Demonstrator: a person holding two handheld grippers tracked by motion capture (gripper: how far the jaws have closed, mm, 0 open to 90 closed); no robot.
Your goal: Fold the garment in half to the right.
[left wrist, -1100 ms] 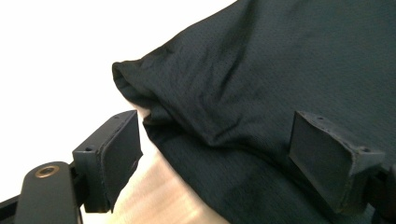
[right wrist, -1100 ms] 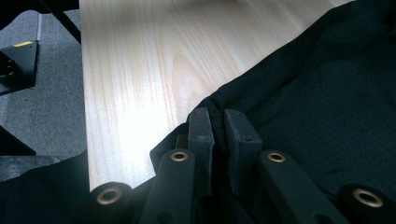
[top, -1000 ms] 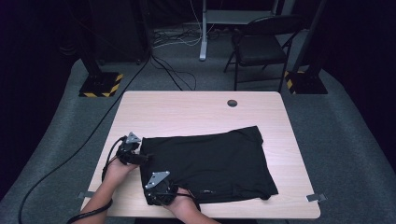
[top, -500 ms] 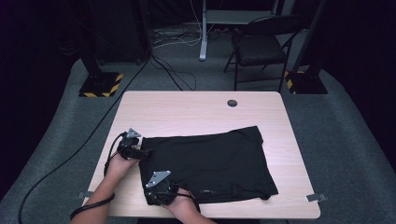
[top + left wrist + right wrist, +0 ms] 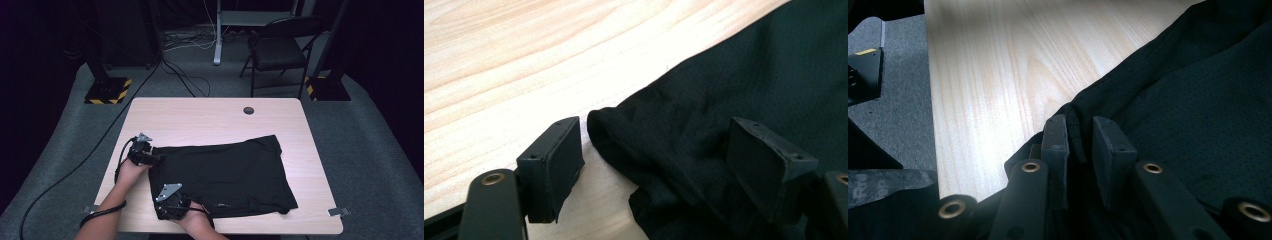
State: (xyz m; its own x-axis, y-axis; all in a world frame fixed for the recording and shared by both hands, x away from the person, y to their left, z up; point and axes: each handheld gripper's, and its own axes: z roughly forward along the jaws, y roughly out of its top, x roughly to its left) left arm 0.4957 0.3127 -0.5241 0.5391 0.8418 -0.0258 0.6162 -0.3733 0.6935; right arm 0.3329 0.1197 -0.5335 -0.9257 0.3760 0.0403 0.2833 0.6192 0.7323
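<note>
Left tool has slid in along the surface to the black shirt, jaws wide and just been closing, the shirt's far-left corner between the pads, unpinched. Right tool, jaws narrow, pinches the shirt's near-left corner fold. Step: grabbing both left corners. Next likely: left tool closes, then both lift.

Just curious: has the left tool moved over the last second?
Yes. The left tool slid a little toward the person's edge of the table, staying at the black cloth's corner.
</note>
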